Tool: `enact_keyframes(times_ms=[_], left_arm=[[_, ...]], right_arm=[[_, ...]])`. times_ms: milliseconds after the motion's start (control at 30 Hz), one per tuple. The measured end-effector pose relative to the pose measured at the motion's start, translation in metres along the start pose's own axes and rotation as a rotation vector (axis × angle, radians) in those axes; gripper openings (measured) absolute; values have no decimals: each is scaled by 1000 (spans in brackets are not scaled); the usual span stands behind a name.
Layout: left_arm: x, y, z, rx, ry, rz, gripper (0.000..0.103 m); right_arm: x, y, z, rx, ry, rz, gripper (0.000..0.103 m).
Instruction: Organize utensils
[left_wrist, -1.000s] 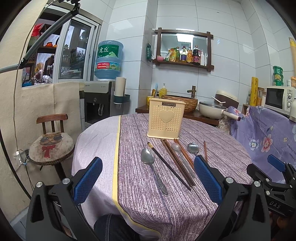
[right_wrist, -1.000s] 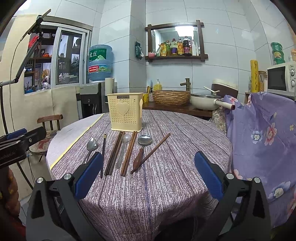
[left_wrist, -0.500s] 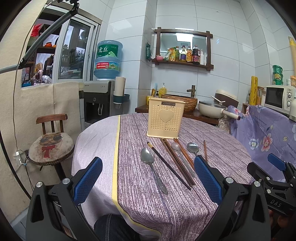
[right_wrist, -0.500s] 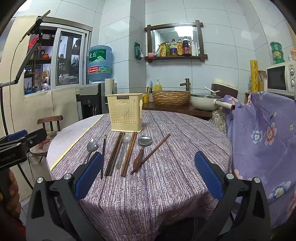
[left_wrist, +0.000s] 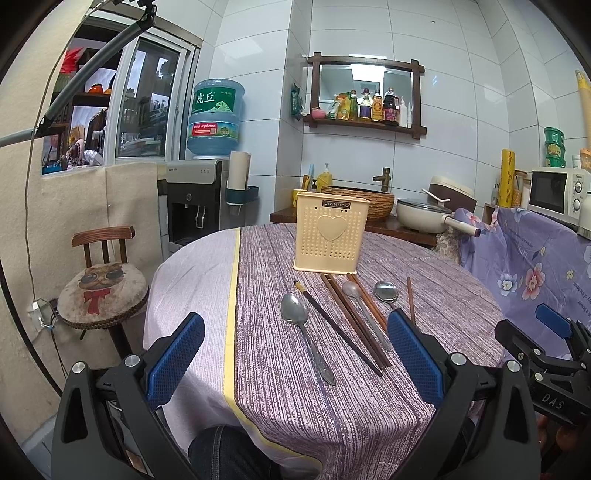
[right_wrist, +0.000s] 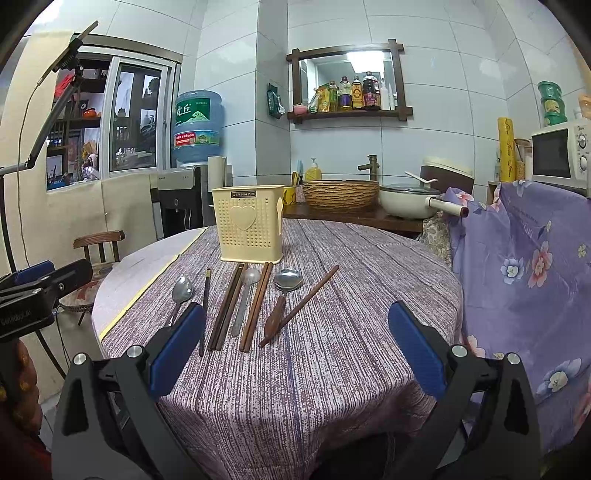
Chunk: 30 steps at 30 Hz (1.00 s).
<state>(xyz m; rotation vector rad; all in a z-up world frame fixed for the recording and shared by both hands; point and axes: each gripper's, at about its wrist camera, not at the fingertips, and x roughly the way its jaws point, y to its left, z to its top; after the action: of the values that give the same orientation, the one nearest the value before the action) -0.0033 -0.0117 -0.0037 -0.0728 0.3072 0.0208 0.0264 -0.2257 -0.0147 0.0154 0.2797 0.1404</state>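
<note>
A cream perforated utensil holder (left_wrist: 331, 235) (right_wrist: 251, 229) with a heart stands upright on the round table. In front of it lie several utensils in a row: a steel spoon (left_wrist: 301, 325) (right_wrist: 181, 293) at the left, dark chopsticks (left_wrist: 338, 328) (right_wrist: 227, 306), a second spoon (right_wrist: 245, 295), brown chopsticks (right_wrist: 256, 306), a wooden-handled spoon (right_wrist: 282, 297) and a single chopstick (right_wrist: 301, 304) at the right. My left gripper (left_wrist: 295, 363) is open and empty, held short of the utensils. My right gripper (right_wrist: 295, 354) is open and empty, also short of them.
The table carries a purple striped cloth (right_wrist: 314, 369) with a white part at the left (left_wrist: 192, 273). A chair with a cat cushion (left_wrist: 103, 291) stands left. A flowered purple cover (right_wrist: 524, 266) hangs right. A counter with basket and pan (right_wrist: 369, 199) lies behind.
Both grippers have stayed almost still and open. The utensils and holder have not moved.
</note>
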Motion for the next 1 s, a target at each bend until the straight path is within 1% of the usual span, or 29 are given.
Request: enact_keyframes(times_ms=[300, 467, 700, 833, 867, 933, 1000], left_arm=[[9, -5, -8, 1, 14, 0, 98], [19, 2, -10, 5, 42, 9, 98], [50, 10, -15, 28, 157, 60, 98], [68, 11, -8, 74, 199, 76, 98], [74, 11, -6, 92, 210, 91, 98], [89, 13, -1, 114, 248, 105, 98], [106, 17, 4, 106, 312, 91, 98]], right_arm=[[8, -1, -1, 6, 12, -2, 98], [15, -2, -4, 7, 25, -6, 98], [47, -9, -6, -13, 114, -52, 98], [78, -17, -4, -17, 201, -36, 98], [86, -19, -2, -19, 217, -22, 98], [100, -22, 3, -24, 240, -16, 98], [120, -24, 11, -30, 279, -29, 98]])
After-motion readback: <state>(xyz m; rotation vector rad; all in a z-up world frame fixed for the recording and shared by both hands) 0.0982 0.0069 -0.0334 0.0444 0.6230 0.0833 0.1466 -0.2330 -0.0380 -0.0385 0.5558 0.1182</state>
